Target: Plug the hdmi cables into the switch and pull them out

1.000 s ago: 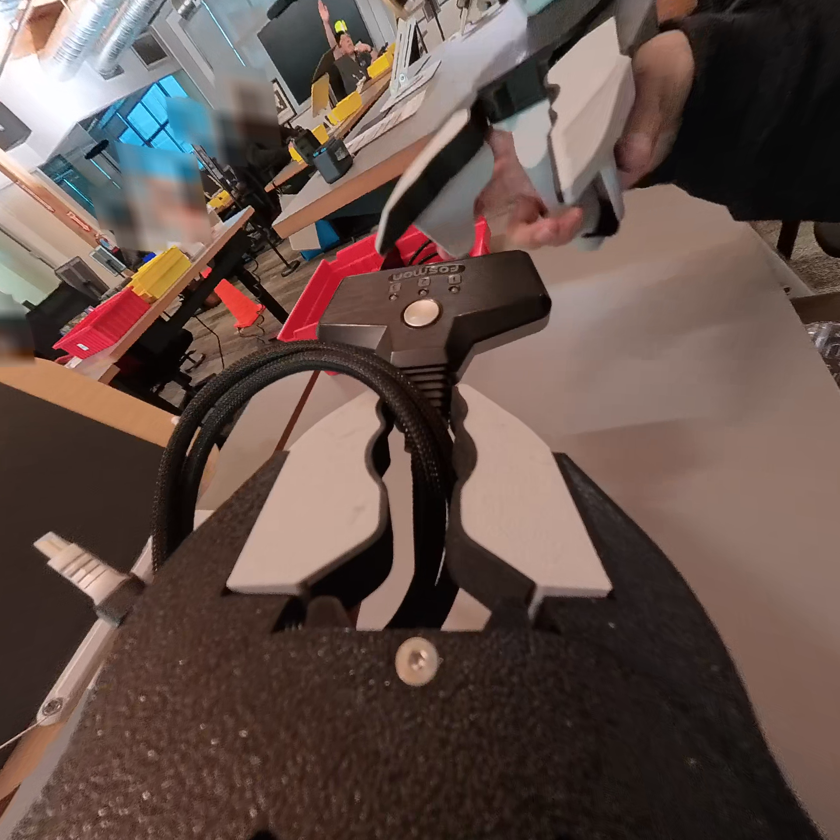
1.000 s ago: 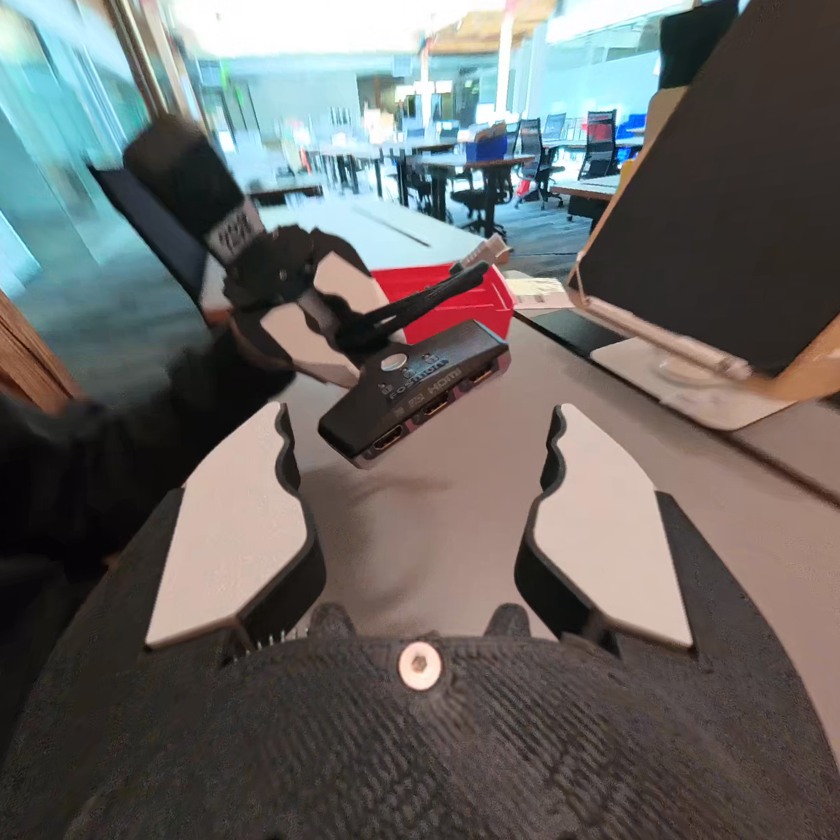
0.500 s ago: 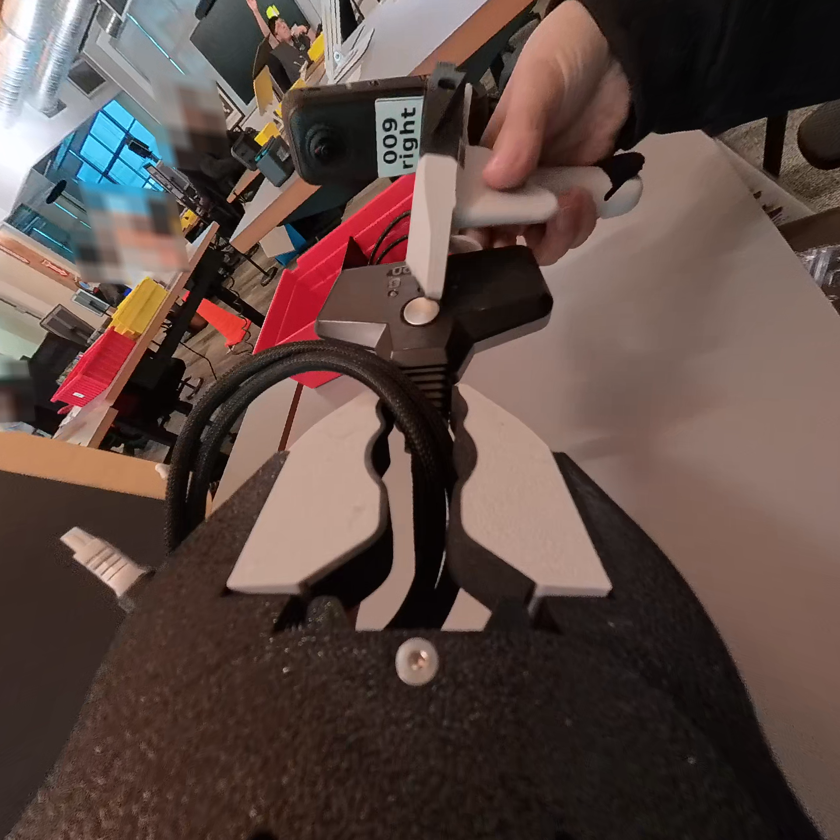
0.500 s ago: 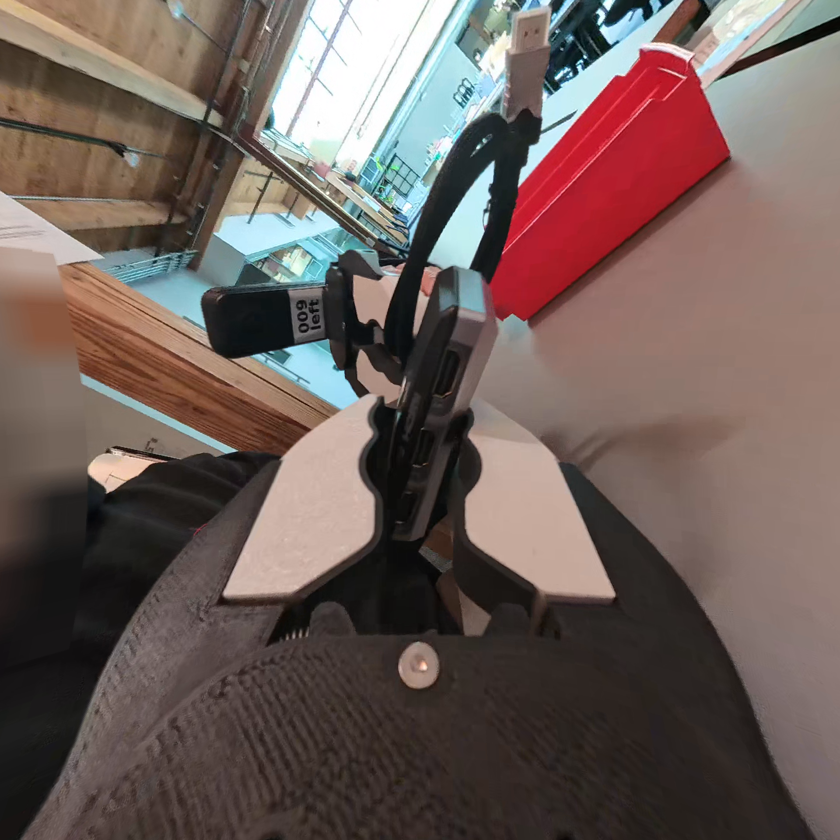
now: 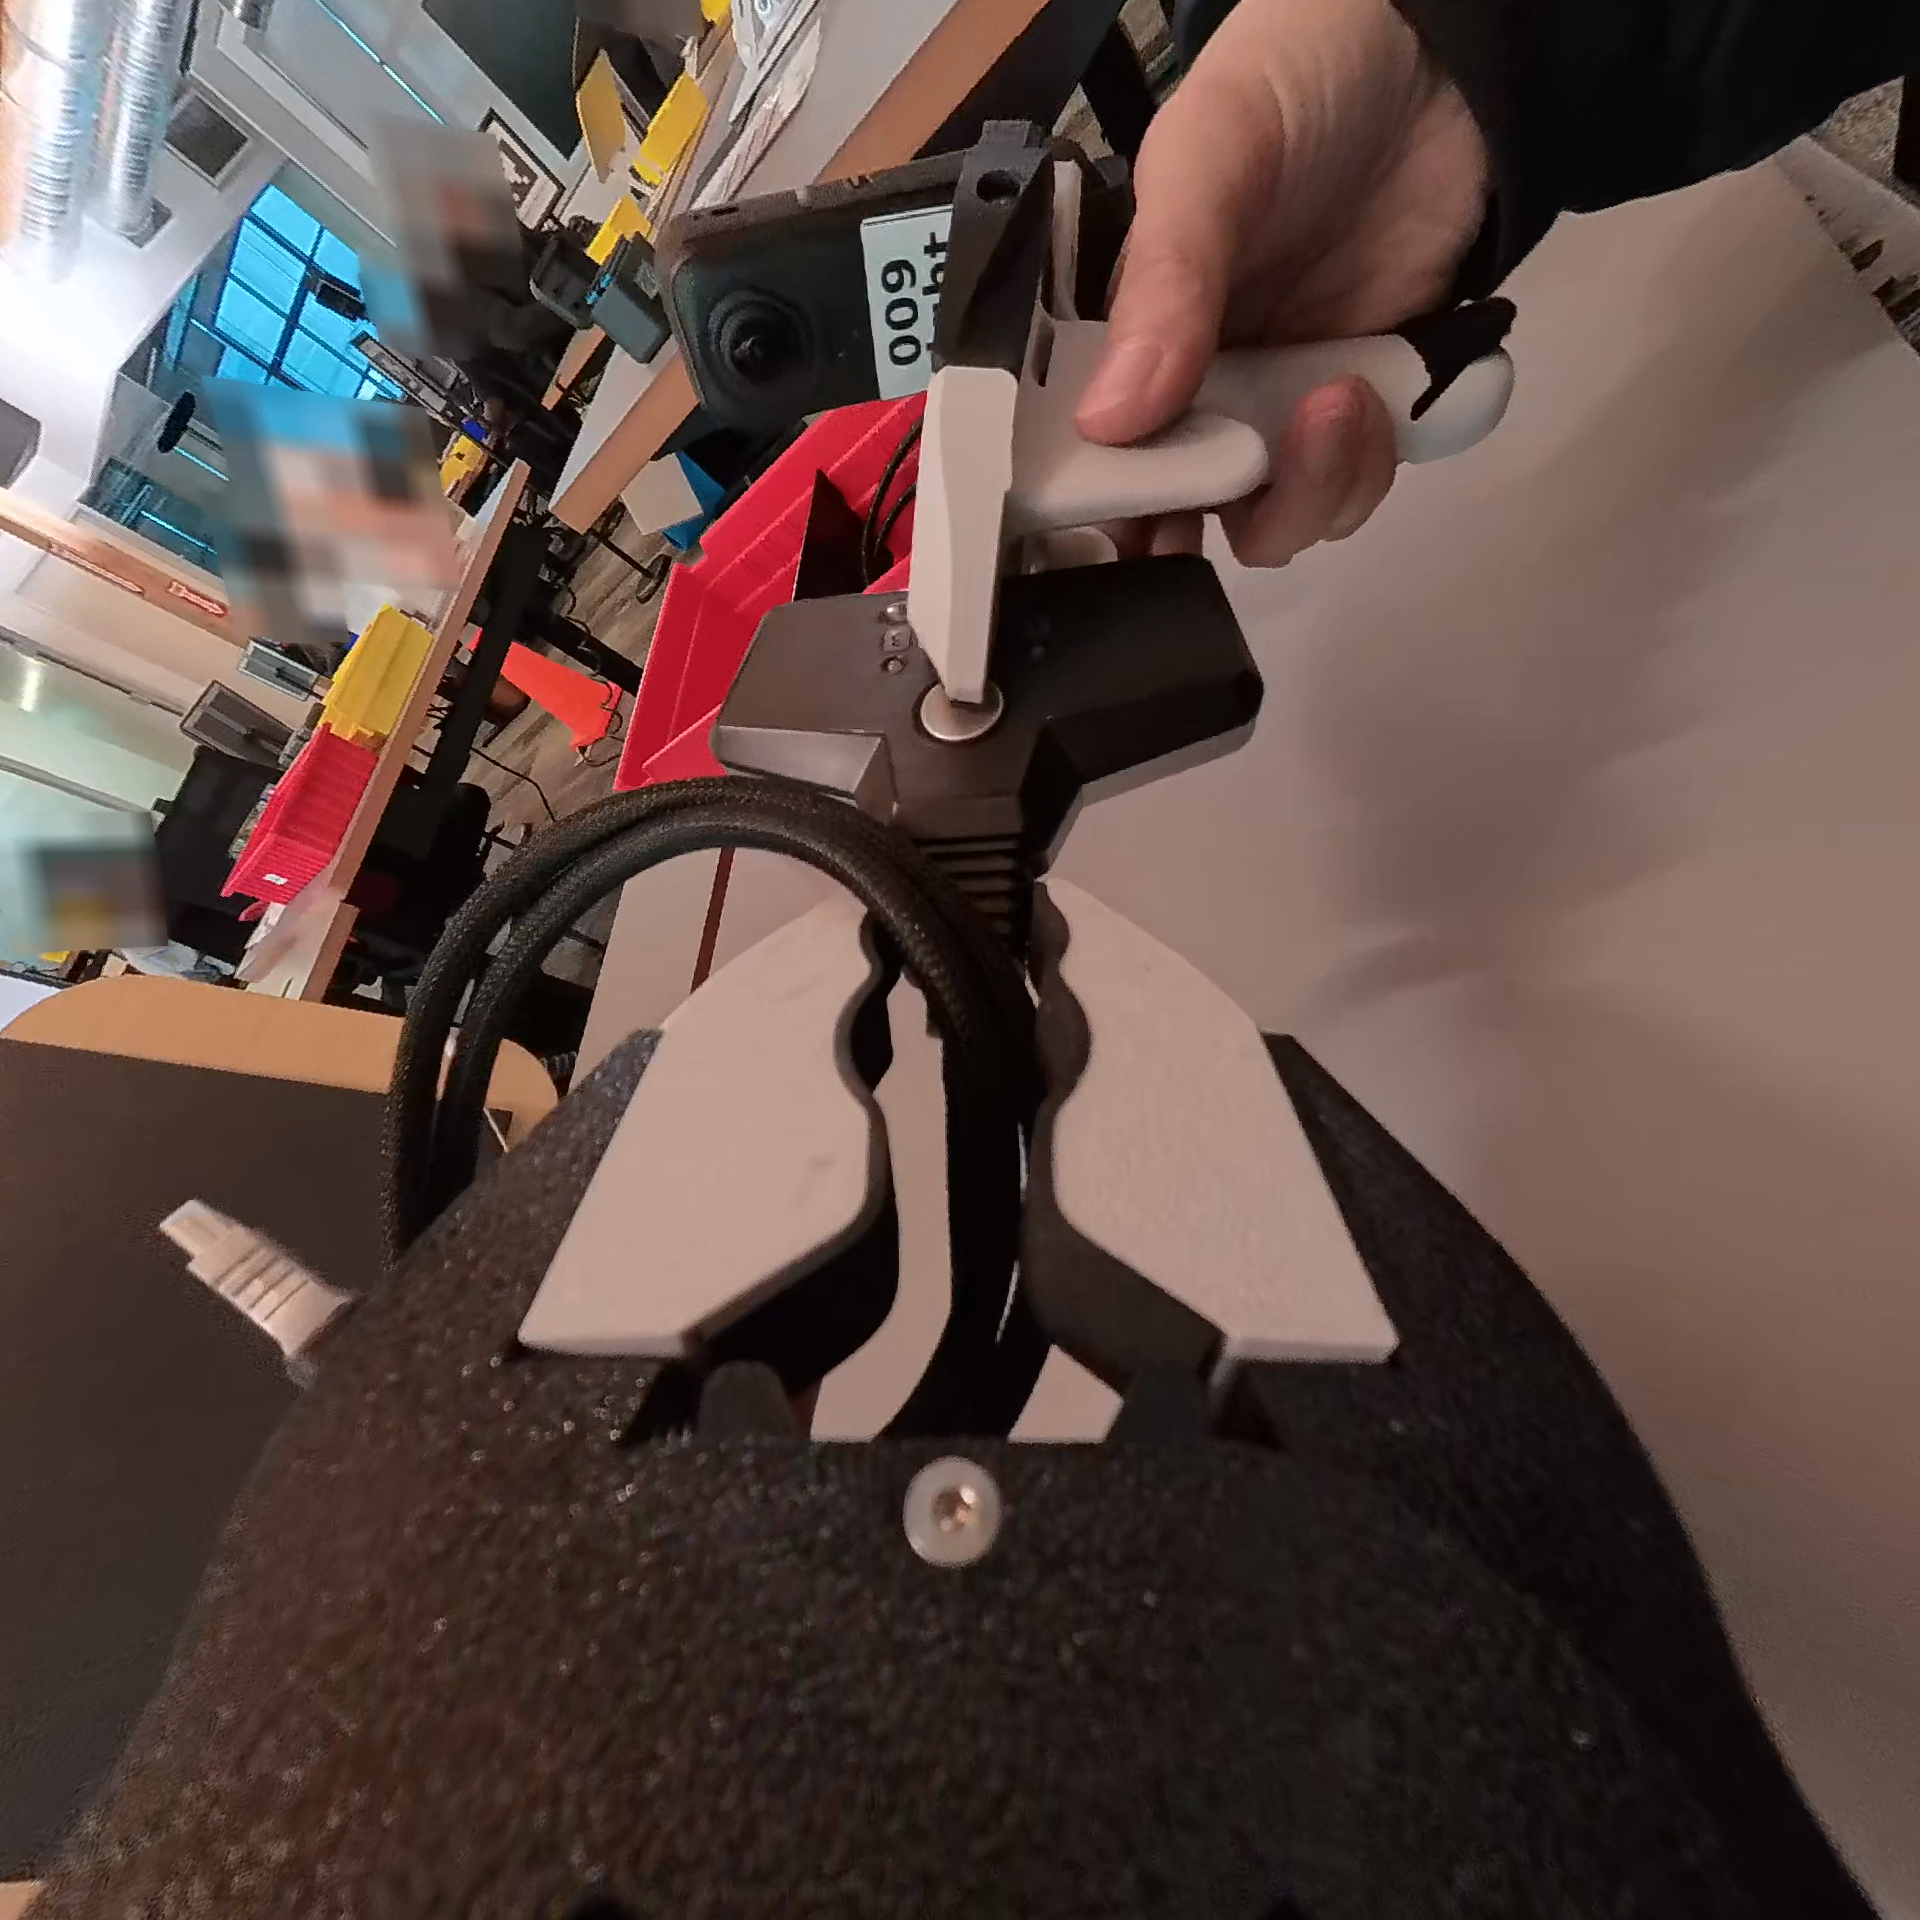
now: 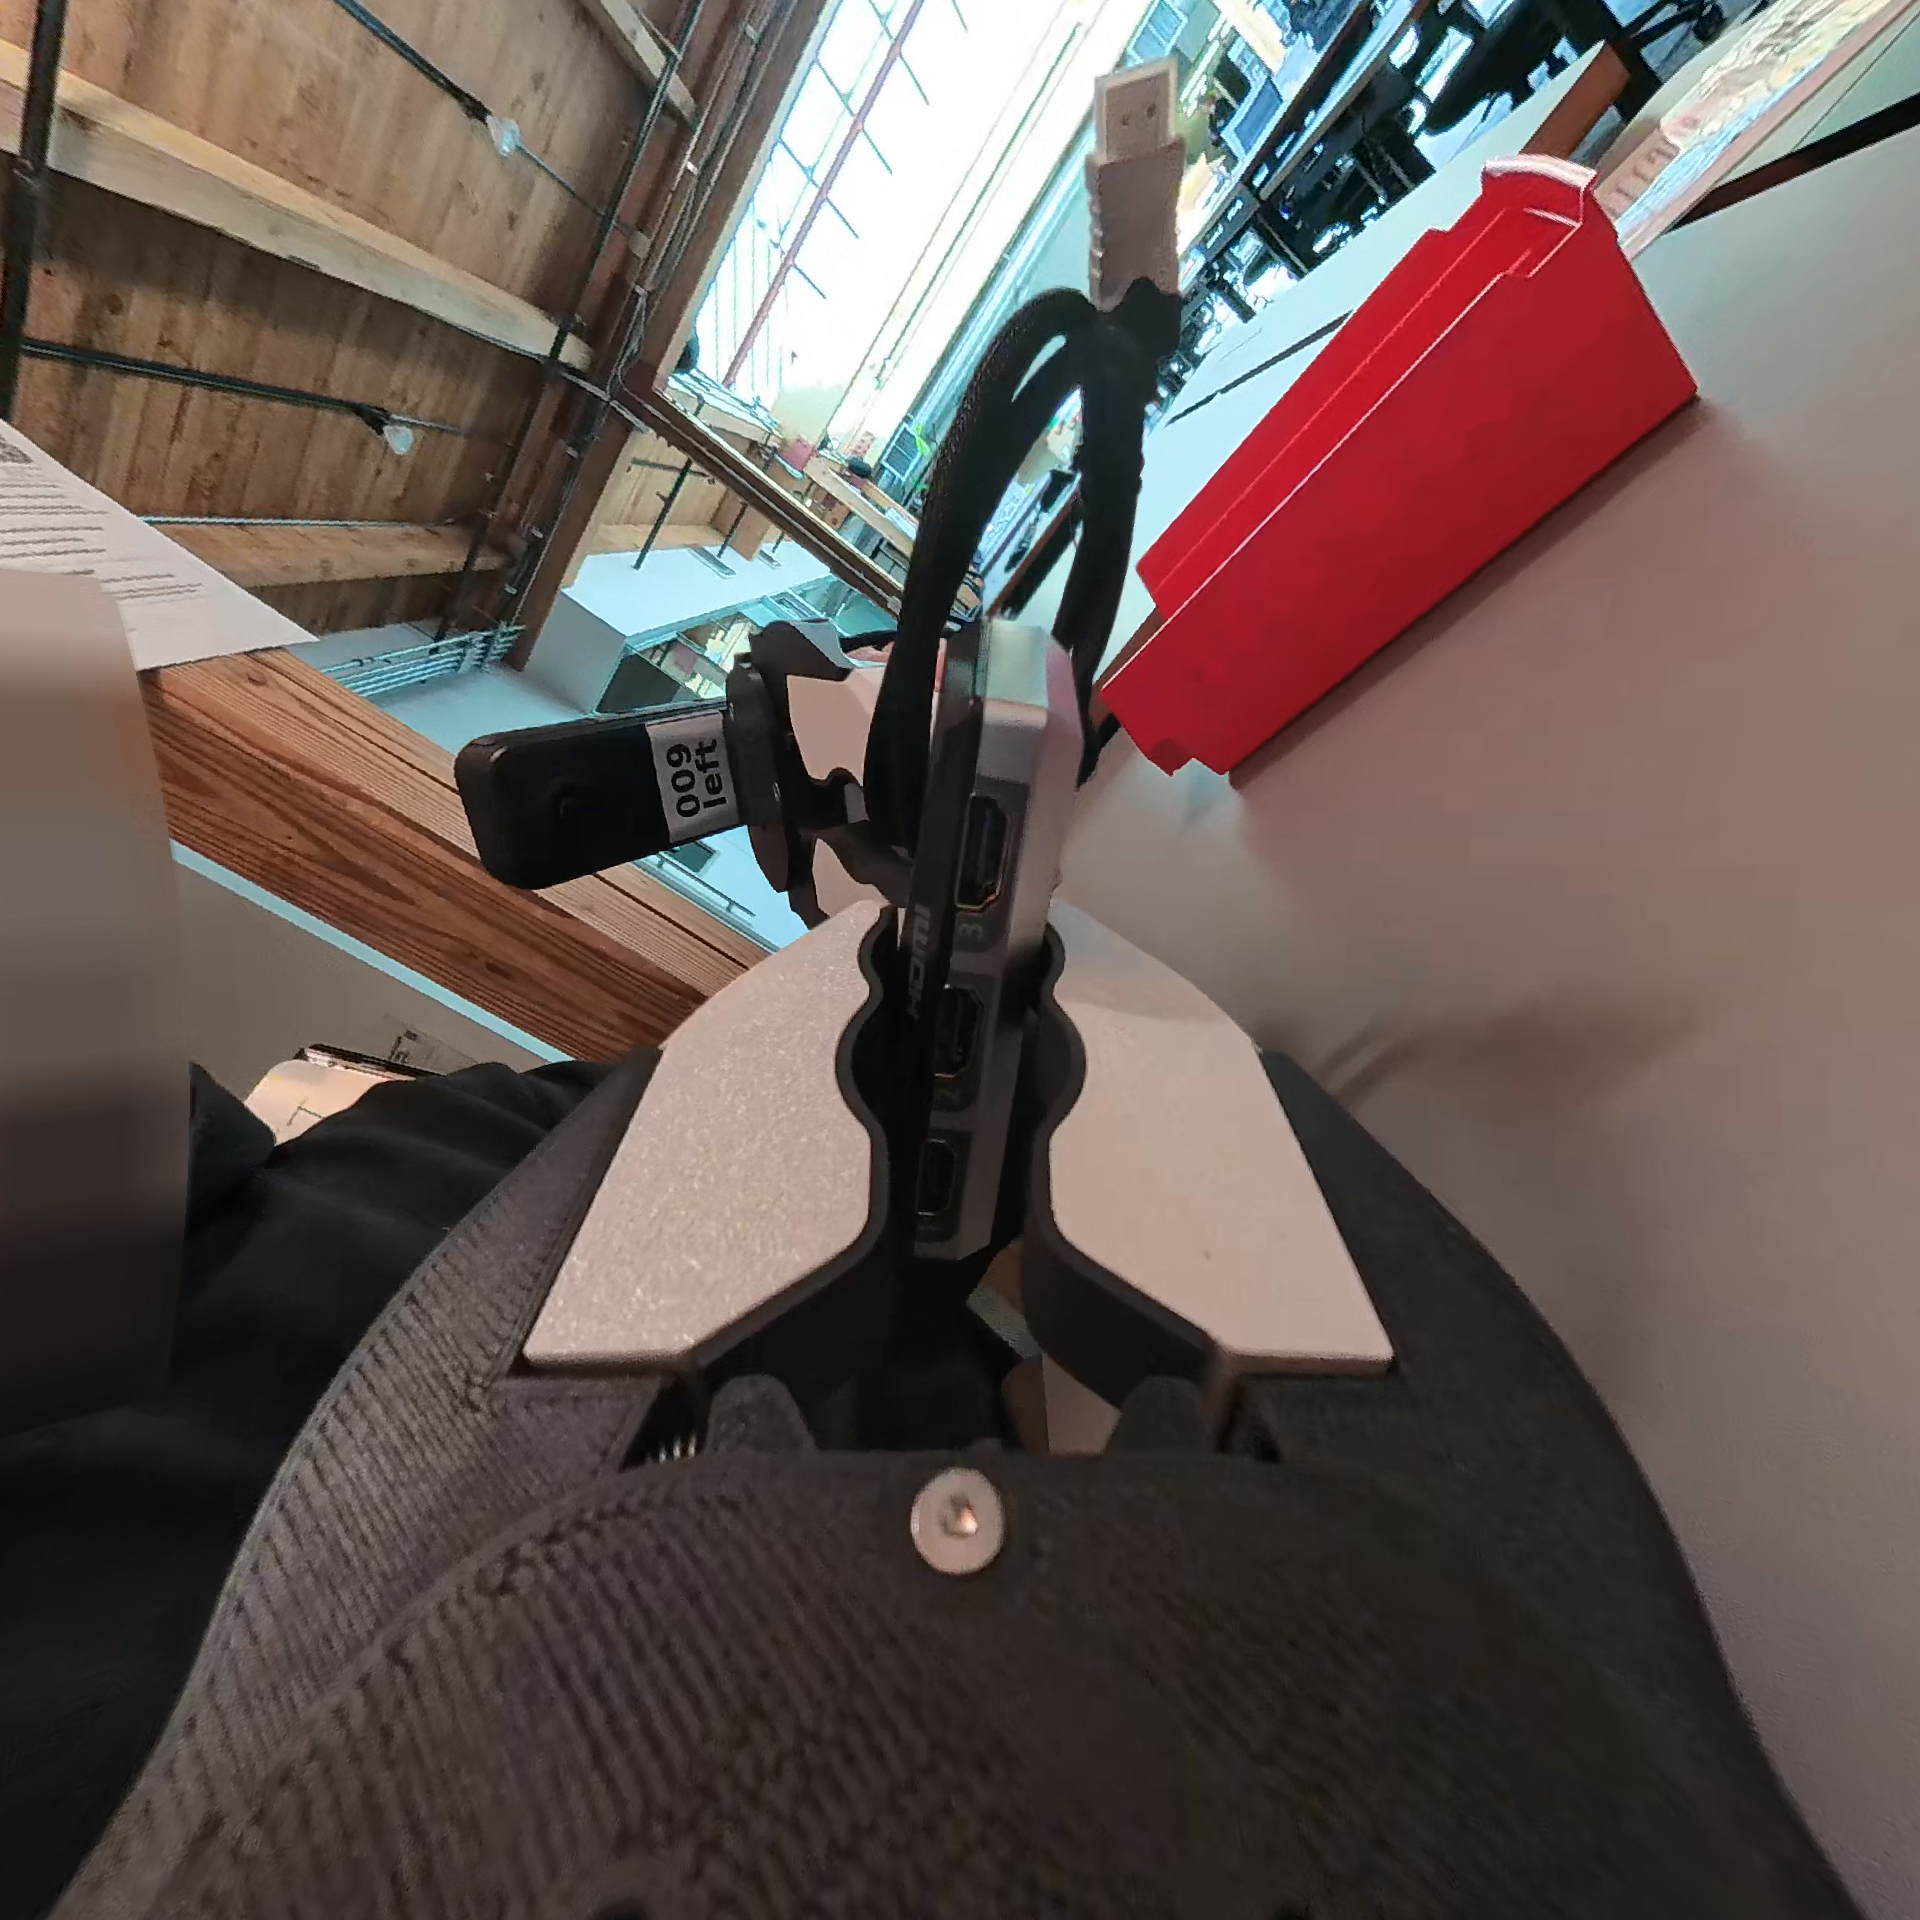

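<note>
two hand-held grippers share one switch above the surface (image 5: 1558, 935)

the left hand-held gripper (image 5: 961, 1049) is clenched on the switch's braided black cable (image 5: 623, 862); the right hand-held gripper (image 6: 961, 1049) clamps the switch (image 6: 977, 935) edgewise, its three ports empty. judging by this, plugging hasn't begun: next, free a hand-held gripper to fetch a plug. behind, the red bin (image 5: 748, 582) holds dark cable, unclear which kind

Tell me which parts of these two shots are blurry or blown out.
Left wrist view: the switch and black cable are sharp, the person's hand slightly smeared. Right wrist view: windows glare white behind the silver plug; the red bin is soft.
</note>
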Motion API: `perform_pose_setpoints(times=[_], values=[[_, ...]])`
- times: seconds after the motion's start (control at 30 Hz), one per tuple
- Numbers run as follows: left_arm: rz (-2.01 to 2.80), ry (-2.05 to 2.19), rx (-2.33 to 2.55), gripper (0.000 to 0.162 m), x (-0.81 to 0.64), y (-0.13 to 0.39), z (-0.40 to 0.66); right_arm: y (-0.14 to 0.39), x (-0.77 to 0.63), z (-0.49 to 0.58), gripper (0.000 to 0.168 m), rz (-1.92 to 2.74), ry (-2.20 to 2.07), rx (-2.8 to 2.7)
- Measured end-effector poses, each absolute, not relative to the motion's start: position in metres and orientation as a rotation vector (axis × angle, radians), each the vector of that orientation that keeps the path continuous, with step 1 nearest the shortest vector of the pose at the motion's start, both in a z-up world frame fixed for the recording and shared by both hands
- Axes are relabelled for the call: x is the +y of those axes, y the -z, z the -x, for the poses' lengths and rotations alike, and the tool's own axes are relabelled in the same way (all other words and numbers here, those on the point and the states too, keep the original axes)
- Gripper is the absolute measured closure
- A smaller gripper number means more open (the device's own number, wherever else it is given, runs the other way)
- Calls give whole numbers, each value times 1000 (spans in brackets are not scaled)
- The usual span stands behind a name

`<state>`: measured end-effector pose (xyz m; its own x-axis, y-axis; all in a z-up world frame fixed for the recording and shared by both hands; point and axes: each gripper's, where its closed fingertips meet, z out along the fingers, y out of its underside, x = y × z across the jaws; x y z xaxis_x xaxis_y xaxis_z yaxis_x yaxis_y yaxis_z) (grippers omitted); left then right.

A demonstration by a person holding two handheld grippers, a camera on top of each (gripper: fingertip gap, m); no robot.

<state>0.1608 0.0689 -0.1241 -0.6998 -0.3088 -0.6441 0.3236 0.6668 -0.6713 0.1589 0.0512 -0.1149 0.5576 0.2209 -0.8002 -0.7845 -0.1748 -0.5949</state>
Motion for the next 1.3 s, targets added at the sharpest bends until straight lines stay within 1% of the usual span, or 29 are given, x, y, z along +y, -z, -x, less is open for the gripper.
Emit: perform_pose_setpoints(times=[0.23, 0.43, 0.53, 0.63, 0.77, 0.83, 0.9, 0.93, 1.0, 1.17, 1.3], values=[[-64, 1010, 2125, 139, 64, 129, -158, 118, 53, -157, 146, 1467, -1061, 537], [-16, 992, 2138, 138, 64, 133, -164, 119, 51, -158, 145, 1578, -805, 420], [0, 1081, 2083, 136, 61, 122, -163, 117, 46, -165, 145, 1588, -745, 424], [28, 1163, 1902, 126, 66, 93, -163, 110, 34, -179, 145, 1538, -702, 454], [129, 1238, 1673, 99, 87, 58, -167, 81, 4, -204, 146, 1440, -593, 465], [166, 1292, 1532, 92, 98, 41, -165, 63, -16, -222, 146, 1413, -504, 475], [185, 1345, 1431, 95, 107, 31, -162, 45, -40, -244, 146, 1391, -391, 496], [198, 1360, 1428, 97, 109, 31, -162, 38, -53, -257, 146, 1383, -321, 520], [233, 1370, 1484, 98, 111, 39, -167, 25, -79, -279, 146, 1386, -213, 570], [272, 1318, 1559, 98, 115, 56, -178, 23, -141, -346, 145, 1567, 183, 716], [284, 1296, 1598, 99, 115, 65, -183, 26, -175, -388, 145, 1600, 237, 806]])
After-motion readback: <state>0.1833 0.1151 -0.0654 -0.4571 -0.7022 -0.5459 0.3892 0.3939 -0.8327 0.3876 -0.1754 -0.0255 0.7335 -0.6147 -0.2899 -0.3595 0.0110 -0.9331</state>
